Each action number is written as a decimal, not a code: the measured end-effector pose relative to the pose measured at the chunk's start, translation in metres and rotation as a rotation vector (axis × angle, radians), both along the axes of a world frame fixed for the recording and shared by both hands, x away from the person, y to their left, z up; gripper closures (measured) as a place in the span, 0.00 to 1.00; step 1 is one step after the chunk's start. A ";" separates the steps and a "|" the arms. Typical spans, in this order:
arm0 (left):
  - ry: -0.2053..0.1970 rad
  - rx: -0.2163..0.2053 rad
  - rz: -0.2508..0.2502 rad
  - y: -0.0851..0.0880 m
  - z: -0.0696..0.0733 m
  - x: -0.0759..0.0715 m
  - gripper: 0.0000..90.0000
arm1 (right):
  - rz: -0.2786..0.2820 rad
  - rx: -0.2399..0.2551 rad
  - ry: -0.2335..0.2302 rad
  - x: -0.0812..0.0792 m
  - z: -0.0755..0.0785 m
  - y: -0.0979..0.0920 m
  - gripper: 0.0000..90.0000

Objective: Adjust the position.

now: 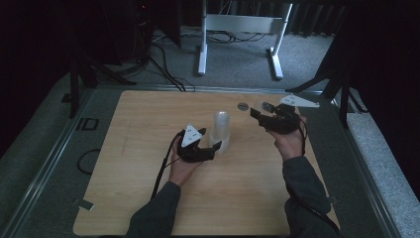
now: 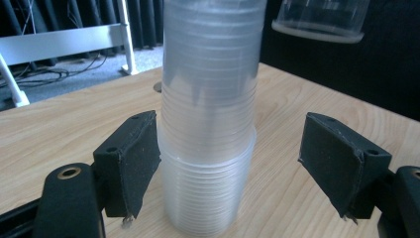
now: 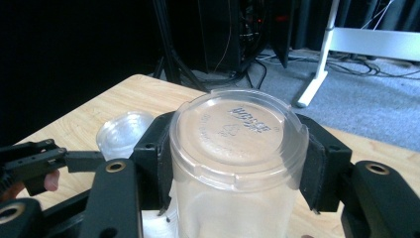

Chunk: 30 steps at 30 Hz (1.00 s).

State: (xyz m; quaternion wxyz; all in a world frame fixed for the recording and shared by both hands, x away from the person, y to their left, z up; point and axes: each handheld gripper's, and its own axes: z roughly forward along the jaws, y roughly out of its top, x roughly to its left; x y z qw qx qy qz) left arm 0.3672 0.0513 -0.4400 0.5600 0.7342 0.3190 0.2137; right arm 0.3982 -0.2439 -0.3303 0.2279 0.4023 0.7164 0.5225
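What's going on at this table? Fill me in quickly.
A person is working with a hand-held gripper in each hand at a wooden table. The right gripper is shut on a single clear plastic cup, held bottom toward the camera above the table's far right part. The left gripper sits around the lower part of a stack of clear cups standing upside down on the table; one pad touches the stack, the other stands apart from it, so it is not clamped.

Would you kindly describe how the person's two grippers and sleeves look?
Both the left gripper and the right gripper are black, each with two blocky padded jaws and a grey three-cornered plate on top. A black cable trails from each along the forearm. The person wears dark grey long sleeves.
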 end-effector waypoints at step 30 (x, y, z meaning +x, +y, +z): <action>-0.024 0.009 -0.118 -0.031 0.001 -0.027 0.32 | -0.036 0.031 0.111 -0.026 -0.067 0.001 0.45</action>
